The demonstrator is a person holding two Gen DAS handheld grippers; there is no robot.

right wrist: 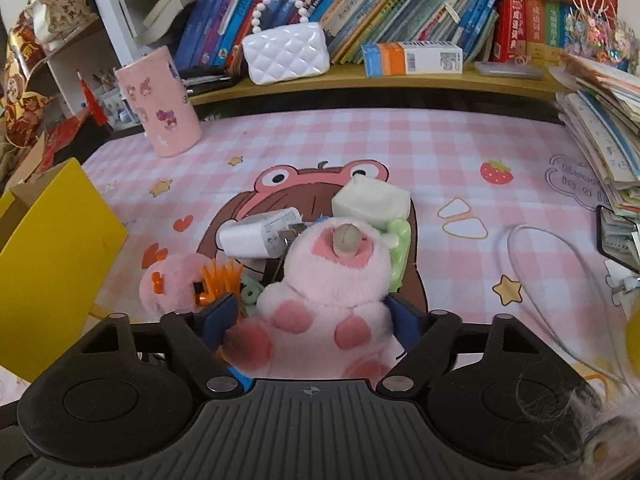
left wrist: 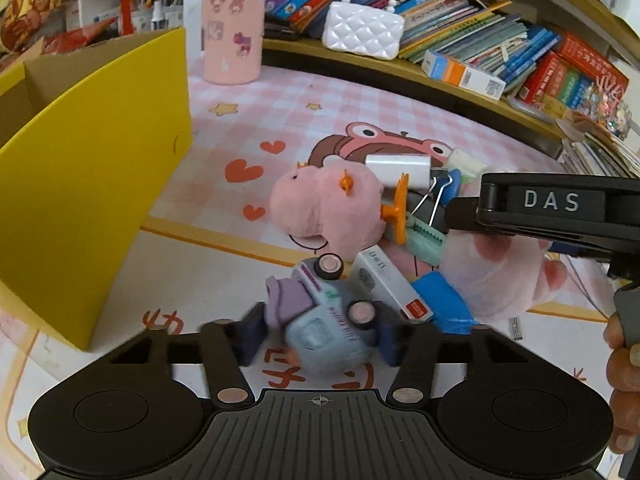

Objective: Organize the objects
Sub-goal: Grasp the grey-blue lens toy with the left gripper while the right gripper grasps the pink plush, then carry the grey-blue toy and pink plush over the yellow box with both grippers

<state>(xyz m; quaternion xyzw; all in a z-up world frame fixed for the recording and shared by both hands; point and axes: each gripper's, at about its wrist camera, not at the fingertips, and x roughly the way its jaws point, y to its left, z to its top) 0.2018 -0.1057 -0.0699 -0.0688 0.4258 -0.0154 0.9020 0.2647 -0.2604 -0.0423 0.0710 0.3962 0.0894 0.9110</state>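
A pale blue toy car [left wrist: 332, 320] lies on its side with its wheels up, and my left gripper [left wrist: 320, 338] has a pad against each side of it. A pink plush paw [right wrist: 320, 300] with darker toe pads fills my right gripper [right wrist: 312, 316], both blue pads pressing its sides. The left wrist view shows the same paw [left wrist: 504, 272] under the black body of the right gripper. Around them lie a pink plush head [left wrist: 324, 208], a white charger [right wrist: 260, 236], an orange claw clip [right wrist: 220, 276] and a small white box [left wrist: 388, 284].
An open yellow box [left wrist: 92, 184] stands at the left on the pink checked mat [right wrist: 400, 148]. A pink pen cup [right wrist: 164, 104] stands behind it. The back shelf holds a white quilted purse [right wrist: 286, 54] and books. A white cable [right wrist: 540, 292] loops at the right beside a paper stack.
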